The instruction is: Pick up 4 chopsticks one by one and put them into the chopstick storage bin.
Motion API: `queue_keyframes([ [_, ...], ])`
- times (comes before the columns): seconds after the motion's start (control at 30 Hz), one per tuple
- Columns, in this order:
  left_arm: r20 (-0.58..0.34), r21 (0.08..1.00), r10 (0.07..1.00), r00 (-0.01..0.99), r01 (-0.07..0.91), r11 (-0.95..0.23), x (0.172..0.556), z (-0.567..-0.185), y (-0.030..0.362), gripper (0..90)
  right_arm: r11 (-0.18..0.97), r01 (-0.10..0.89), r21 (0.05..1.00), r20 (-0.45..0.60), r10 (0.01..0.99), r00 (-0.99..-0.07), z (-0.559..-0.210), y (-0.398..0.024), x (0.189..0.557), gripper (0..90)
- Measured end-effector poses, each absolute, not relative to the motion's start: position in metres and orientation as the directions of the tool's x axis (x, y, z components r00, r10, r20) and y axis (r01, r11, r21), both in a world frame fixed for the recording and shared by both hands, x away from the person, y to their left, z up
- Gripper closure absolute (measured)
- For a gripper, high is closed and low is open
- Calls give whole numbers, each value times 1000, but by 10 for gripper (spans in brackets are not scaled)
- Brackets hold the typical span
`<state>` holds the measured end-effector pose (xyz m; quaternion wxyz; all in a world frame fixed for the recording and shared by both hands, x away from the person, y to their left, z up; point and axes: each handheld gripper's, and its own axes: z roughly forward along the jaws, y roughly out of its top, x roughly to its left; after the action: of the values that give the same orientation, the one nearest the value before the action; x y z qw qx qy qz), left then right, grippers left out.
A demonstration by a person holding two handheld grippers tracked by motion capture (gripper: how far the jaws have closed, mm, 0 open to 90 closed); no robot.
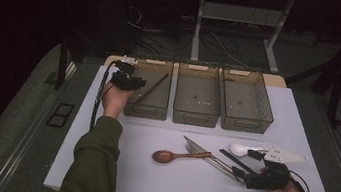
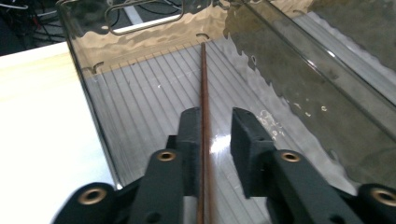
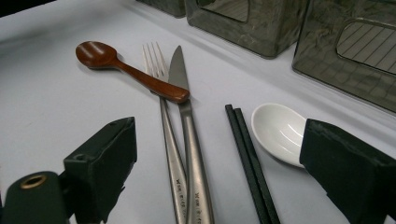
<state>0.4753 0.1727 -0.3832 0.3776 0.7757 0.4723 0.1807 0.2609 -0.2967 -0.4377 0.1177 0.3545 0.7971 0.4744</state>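
Left gripper (image 2: 212, 135) over left bin (image 1: 151, 93), jaws narrowly parted, brown chopstick (image 2: 204, 116) lying between them touching one jaw, right gripper (image 3: 219, 158) wide open above fork (image 3: 166, 135) and knife (image 3: 189, 135).

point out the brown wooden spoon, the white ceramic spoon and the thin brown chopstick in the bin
brown wooden spoon (image 3: 95, 53), right gripper view, on its bowl
white ceramic spoon (image 3: 276, 130), right gripper view, inside its bowl
thin brown chopstick (image 2: 204, 88), left gripper view, on its shaft ahead of the tongs

Glossy wooden spoon (image 3: 126, 70), brushed metal knife (image 3: 187, 140), ribbed translucent bins (image 1: 197, 100).
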Motion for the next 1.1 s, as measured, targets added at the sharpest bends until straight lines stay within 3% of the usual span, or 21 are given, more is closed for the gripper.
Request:
queue_keyframes([
  [0.57,-111,807,819,563,532,-256,462,-365,168,448,300,455,838,149,676,-721,-438,-296,261,108],
  [1.1,-105,854,727,679,436,-284,422,-345,160,335,301,457,837,151,677,-720,-438,-296,261,108],
])
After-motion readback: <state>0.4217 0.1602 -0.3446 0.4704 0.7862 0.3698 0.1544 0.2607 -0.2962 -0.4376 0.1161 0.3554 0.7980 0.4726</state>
